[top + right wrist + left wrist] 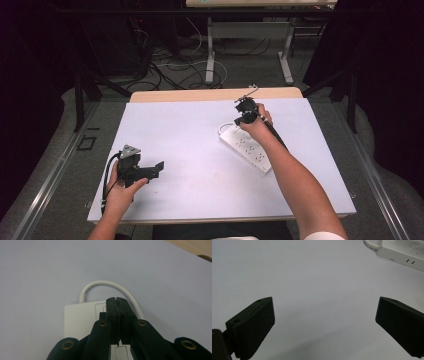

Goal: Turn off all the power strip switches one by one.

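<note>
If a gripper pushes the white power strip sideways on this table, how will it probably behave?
The power strip looks like a rigid plastic bar lying flat, so it would probably slide, not tip or roll. The smooth white table cover suggests little friction. Its looped white cable seems bendable and may drag, turning the strip slightly.

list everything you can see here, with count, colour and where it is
power strip: one, white, right of centre on the table, lying at a slant
cord: one, white, looping from the strip's far end
table: one, white top with a wooden far edge
second table: one, pale top on white legs, far behind
floor cables: several, dark and white, beyond the table
left tongs: black, open, above bare table near the front left
right tongs: black, shut, over the strip's far end
</note>
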Demonstrator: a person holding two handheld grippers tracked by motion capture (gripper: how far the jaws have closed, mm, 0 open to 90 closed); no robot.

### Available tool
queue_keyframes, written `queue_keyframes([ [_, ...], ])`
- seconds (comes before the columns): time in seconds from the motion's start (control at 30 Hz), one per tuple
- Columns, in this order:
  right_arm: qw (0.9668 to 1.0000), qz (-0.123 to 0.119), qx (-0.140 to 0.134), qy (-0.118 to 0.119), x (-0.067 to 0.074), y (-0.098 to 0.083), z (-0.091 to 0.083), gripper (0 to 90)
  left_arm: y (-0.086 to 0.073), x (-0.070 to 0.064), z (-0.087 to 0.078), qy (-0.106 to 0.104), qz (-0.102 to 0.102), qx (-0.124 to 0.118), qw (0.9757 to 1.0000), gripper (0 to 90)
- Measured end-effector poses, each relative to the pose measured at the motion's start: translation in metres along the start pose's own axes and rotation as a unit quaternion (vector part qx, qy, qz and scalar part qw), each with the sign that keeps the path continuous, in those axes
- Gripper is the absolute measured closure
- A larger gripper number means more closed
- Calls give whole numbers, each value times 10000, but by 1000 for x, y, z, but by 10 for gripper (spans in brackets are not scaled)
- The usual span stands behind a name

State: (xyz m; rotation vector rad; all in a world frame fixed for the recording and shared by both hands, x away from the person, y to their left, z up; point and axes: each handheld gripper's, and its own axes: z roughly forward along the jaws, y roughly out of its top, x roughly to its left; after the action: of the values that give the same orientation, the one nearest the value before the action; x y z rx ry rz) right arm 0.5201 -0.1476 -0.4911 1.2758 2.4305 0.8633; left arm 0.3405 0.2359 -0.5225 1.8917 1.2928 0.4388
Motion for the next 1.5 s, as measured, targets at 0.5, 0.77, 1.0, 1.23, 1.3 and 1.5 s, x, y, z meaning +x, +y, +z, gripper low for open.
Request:
queue_keyframes([
  [0.5, 9999, 121, 70, 74, 0, -1, 15, 900, -1, 2, 0, 20, -36, -22, 10000, 21],
  [0.77, 9997, 84, 154, 139, 1, -3, 24, 900, -1, 3, 0, 23, -49, -18, 10000, 21],
  [1.0, 9996, 109, 200, 148, 2, -4, 28, 900, -1, 4, -1, 33, -25, 22, 10000, 21],
  [1.23, 9995, 167, 264, 90, 3, -5, 29, 900, -1, 4, -1, 24, -34, 20, 10000, 21],
  [1.3, 9998, 123, 46, 138, 3, -7, 32, 900, -1, 4, -1, 24, -36, 23, 10000, 22],
  [1.5, 9998, 148, 53, 116, 3, -8, 33, 900, -1, 3, -2, 28, -35, 31, 10000, 22],
])
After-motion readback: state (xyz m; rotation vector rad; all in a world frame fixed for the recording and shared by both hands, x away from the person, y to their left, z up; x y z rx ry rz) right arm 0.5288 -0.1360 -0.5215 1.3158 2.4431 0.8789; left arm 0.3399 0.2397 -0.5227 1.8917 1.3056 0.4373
